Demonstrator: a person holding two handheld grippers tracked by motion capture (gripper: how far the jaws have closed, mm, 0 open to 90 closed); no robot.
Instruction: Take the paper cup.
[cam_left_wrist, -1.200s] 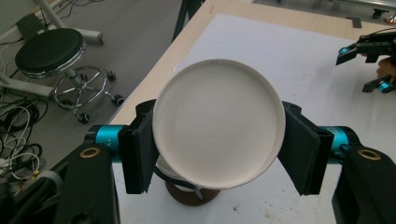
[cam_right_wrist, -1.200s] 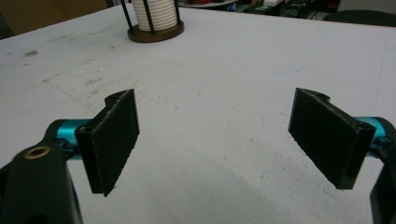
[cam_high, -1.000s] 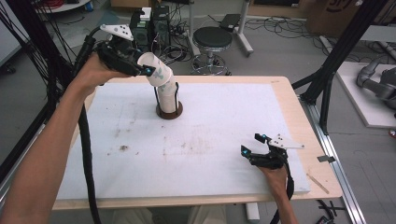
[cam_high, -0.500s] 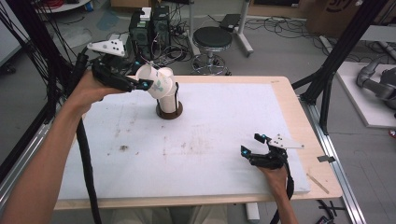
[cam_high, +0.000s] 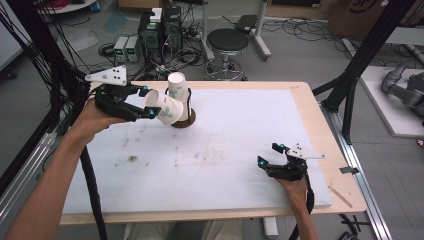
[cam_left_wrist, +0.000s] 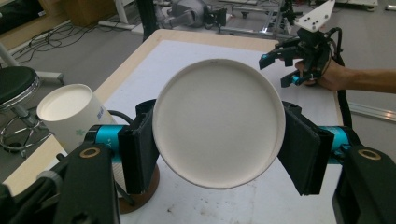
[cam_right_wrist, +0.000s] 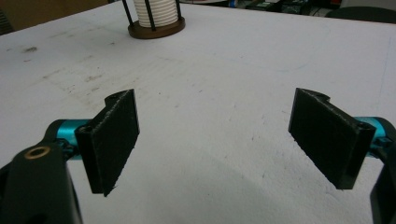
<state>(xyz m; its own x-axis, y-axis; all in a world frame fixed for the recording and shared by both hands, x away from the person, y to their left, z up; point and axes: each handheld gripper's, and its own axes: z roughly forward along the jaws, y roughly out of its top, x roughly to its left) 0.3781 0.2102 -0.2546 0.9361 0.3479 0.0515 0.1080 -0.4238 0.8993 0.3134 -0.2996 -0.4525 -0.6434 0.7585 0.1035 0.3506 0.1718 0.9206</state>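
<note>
My left gripper (cam_high: 148, 102) is shut on a white paper cup (cam_high: 164, 108), which lies tilted on its side in the air just left of the cup stack (cam_high: 178, 86). The left gripper view looks at the cup's round end (cam_left_wrist: 218, 123), pinched between the two black jaws. The stack (cam_left_wrist: 64, 108) stands upright in a black wire holder on a brown round base (cam_high: 184, 121). At the table's front right, my right gripper (cam_high: 269, 154) rests open with nothing between its jaws. From the right gripper (cam_right_wrist: 215, 140), the stack (cam_right_wrist: 155, 10) stands far ahead.
A white mat (cam_high: 235, 145) covers the wooden table (cam_high: 320, 130), with dirty smudges (cam_high: 132, 159) at left centre. A black cable (cam_high: 90, 180) trails from the left gripper over the front edge. Beyond the table stand a stool (cam_high: 227, 42) and electronics boxes (cam_high: 160, 25).
The left gripper has carried the paper cup off the top of the stack, down and to the left, so the cup now hangs beside it. The right gripper has stayed put.
</note>
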